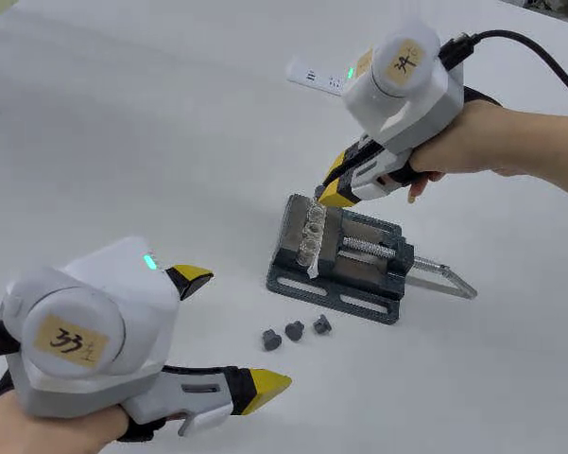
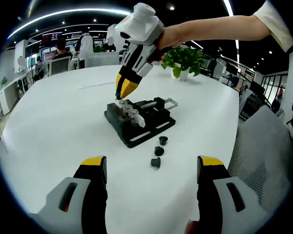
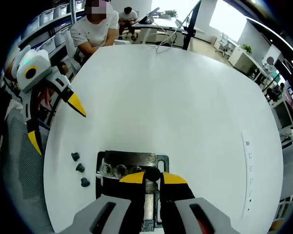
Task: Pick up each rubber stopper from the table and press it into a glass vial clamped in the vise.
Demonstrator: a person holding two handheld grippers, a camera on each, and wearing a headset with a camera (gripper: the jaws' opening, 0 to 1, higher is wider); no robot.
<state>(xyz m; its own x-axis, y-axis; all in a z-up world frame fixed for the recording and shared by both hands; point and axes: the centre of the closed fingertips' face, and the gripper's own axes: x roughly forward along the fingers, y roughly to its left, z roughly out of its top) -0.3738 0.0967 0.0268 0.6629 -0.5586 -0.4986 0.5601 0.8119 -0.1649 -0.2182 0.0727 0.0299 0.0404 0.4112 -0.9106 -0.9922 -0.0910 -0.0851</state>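
A dark vise (image 1: 359, 279) clamps a row of clear glass vials (image 1: 312, 234). My right gripper (image 1: 333, 197) hangs just above the far end of that row, shut on a dark rubber stopper (image 3: 153, 174) between its yellow tips, right beside the vials (image 3: 114, 170). Three grey stoppers (image 1: 294, 330) lie in a short line on the white table in front of the vise; they also appear as stoppers (image 2: 159, 151) and stoppers (image 3: 80, 167). My left gripper (image 1: 231, 329) is held open near the front edge, left of the loose stoppers, with nothing between its jaws.
The vise's crank handle (image 1: 444, 274) sticks out to the right. A white flat device (image 1: 317, 76) lies at the far side of the table. A potted plant (image 2: 185, 61) stands beyond the table, with people at desks behind.
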